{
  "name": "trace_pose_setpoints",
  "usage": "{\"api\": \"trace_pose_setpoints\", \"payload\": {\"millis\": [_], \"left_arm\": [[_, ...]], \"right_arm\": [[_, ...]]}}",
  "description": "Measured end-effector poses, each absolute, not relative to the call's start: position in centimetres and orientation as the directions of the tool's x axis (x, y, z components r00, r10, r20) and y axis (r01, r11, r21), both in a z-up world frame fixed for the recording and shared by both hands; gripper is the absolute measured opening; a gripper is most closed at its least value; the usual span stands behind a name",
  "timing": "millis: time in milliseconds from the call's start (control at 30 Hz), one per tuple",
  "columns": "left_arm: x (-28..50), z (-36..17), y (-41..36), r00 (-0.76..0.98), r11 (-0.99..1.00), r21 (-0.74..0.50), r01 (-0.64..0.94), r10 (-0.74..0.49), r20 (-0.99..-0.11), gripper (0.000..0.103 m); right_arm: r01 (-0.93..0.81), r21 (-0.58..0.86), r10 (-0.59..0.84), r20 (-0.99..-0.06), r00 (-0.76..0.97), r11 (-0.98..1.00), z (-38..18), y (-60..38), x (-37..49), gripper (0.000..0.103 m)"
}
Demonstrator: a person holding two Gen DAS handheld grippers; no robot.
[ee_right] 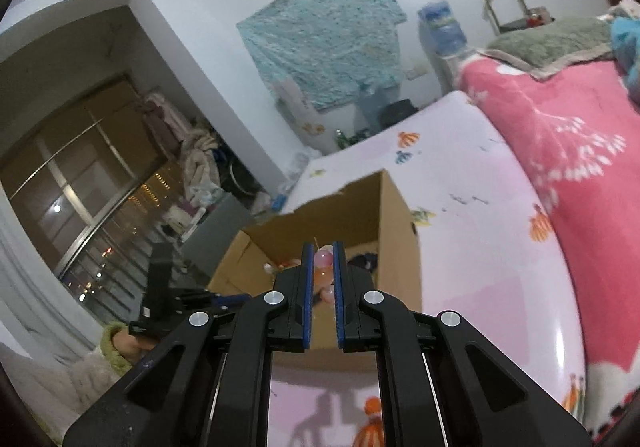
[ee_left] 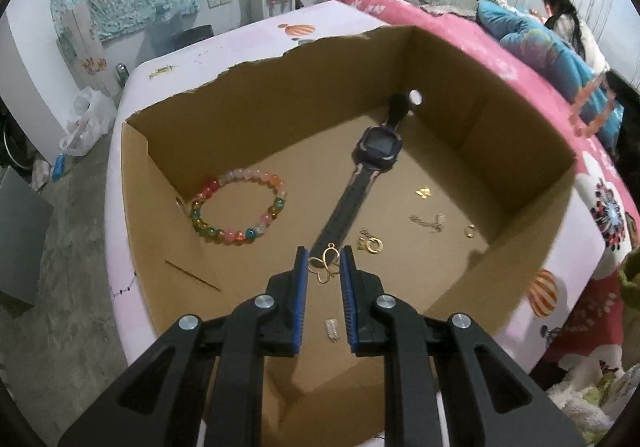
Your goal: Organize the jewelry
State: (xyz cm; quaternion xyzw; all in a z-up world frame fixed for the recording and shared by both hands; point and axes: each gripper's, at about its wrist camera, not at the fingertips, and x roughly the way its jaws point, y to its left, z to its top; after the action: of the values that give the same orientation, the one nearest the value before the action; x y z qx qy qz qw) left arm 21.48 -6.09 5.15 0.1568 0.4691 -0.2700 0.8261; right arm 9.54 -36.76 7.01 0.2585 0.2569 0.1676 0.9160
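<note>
We hold a gold butterfly pendant (ee_left: 327, 267) pinched in the left hand-held gripper (ee_left: 325, 267) above the cardboard box (ee_left: 532, 215) on the bed, probably to drop it among the small gold pieces. The right hand-held gripper (ee_right: 322, 267) is closed on a bracelet of pink beads (ee_right: 323, 260). Inside the box we count one bead bracelet (ee_left: 238, 206) and one watch (ee_left: 362, 171).
</note>
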Motion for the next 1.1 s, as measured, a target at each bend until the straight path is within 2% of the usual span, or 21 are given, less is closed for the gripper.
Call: {"api": "trace_pose_setpoints", "payload": {"millis": [167, 267, 533, 933, 1100], "left_arm": [[23.2, 4.8, -6.4, 0.396, 0.802, 0.002, 0.597, -0.293, -0.87, 0.015], [24.4, 5.0, -6.5, 0.35, 0.802, -0.057, 0.595, -0.323, -0.879, 0.015], [28.2, 7.0, -9.7, 0.294, 0.785, -0.124, 0.607, -0.367, -0.882, 0.015], [36.5, 1.6, -12.5, 0.19, 0.853, -0.18, 0.49, -0.306, -0.933, 0.016], [36.4, 2.8, -11.8, 0.199, 0.855, -0.224, 0.468, -0.349, -0.916, 0.026]], "right_arm": [[-0.219, 0.546, 0.468, -0.372, 0.801, 0.809, 7.7, -35.1, 11.2, 0.007], [-0.237, 0.536, 0.479, -0.374, 0.794, 0.81, 8.0, -34.5, 11.6, 0.007], [-0.251, 0.555, 0.514, -0.386, 0.766, 0.793, 8.1, -33.7, 13.4, 0.007], [-0.251, 0.548, 0.524, -0.426, 0.737, 0.798, 8.1, -33.0, 14.1, 0.007], [-0.243, 0.545, 0.524, -0.448, 0.725, 0.802, 8.0, -32.9, 14.5, 0.007]]}}
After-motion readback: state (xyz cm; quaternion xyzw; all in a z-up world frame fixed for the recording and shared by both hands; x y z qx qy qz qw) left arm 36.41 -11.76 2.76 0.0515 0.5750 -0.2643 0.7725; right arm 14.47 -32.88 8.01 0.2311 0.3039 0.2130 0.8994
